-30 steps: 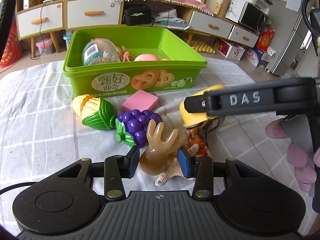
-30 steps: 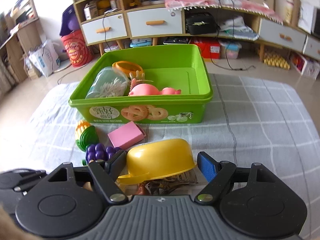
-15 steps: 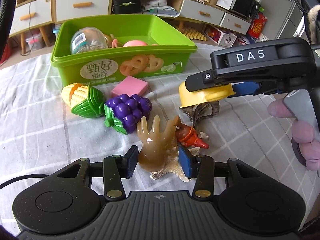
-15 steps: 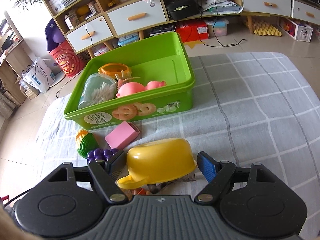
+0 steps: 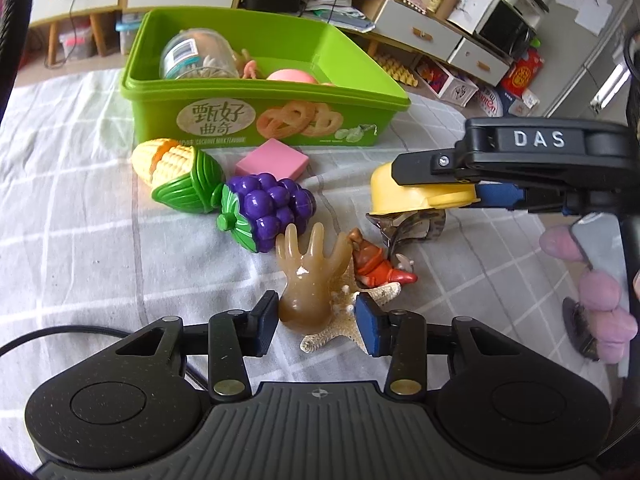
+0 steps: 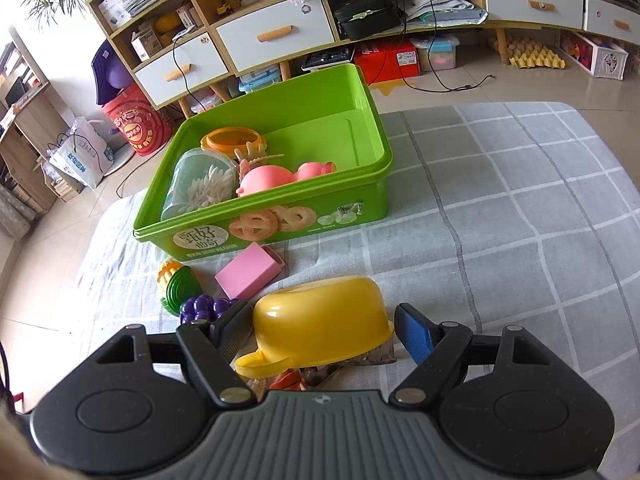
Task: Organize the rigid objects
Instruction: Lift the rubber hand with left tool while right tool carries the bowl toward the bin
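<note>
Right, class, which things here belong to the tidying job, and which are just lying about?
Job: green bin, yellow bowl, toy corn, toy grapes, pink block, amber hand toy, starfish.
Lying about: drawers, black bag, red bucket, egg trays.

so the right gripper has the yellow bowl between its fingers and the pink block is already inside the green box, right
Not quite. The right gripper does have the yellow bowl between its fingers, but the pink block is not inside the green box. It lies on the checked cloth just in front of the box's front wall. The right wrist view shows this, and the left wrist view agrees.
</note>
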{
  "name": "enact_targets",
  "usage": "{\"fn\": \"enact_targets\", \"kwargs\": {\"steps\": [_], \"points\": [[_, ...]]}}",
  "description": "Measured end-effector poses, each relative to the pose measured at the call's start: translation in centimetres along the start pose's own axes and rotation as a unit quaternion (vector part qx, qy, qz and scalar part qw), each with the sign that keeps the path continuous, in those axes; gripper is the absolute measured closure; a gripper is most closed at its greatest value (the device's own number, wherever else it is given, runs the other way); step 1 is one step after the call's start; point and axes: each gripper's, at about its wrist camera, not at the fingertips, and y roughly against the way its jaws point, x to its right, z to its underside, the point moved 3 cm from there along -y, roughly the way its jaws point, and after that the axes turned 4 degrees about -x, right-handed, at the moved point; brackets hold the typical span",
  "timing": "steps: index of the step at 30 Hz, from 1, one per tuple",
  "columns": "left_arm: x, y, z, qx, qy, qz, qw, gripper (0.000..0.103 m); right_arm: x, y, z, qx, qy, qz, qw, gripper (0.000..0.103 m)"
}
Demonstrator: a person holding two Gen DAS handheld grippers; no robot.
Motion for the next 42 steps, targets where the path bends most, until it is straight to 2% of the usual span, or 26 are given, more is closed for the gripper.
{"fn": "enact_targets", "kwargs": {"steps": [9,16,18,20,21,22,34,42], "points": [[-0.6,-0.3,0.4,-0.021,0.013,0.013,0.9996,0.053,0.3,0.4,-0.2,0.003,-0.017,-0.012,1.0,0.051],[-1.7,0.3,-0.1,0.01,0.072,0.031,0.9969,0.054,0.3,0.4,-0.2,0.002,-0.017,-0.011,1.0,0.051],[-1.7,-0.2,0.0,0.002,0.079,0.023,0.9966,0.059,0.3,0.3,-0.2,0.002,-0.015,-0.01,1.0,0.051],[-1.7,-0.4,0.0,-0.001,0.081,0.021,0.9965,0.06,0.2,0.3,-0.2,0.002,-0.015,-0.009,1.0,0.051],[-1.7,-0.4,-0.1,0.001,0.086,0.022,0.9961,0.067,0.2,0.3,-0.2,0.002,-0.015,-0.009,1.0,0.051],[-1.9,-0.3,-0.2,0.003,0.089,0.018,0.9959,0.069,0.2,0.3,-0.2,0.002,-0.015,-0.01,1.0,0.051],[-2.6,2.1,-0.9,0.04,0.117,0.031,0.9918,0.07,0.2,1.6,-0.7,0.017,-0.041,-0.04,0.998,0.051],[-1.9,3.9,-2.0,0.082,0.12,0.046,0.9882,0.07,0.8,3.9,-1.8,0.05,-0.061,-0.06,0.995,0.051]]}}
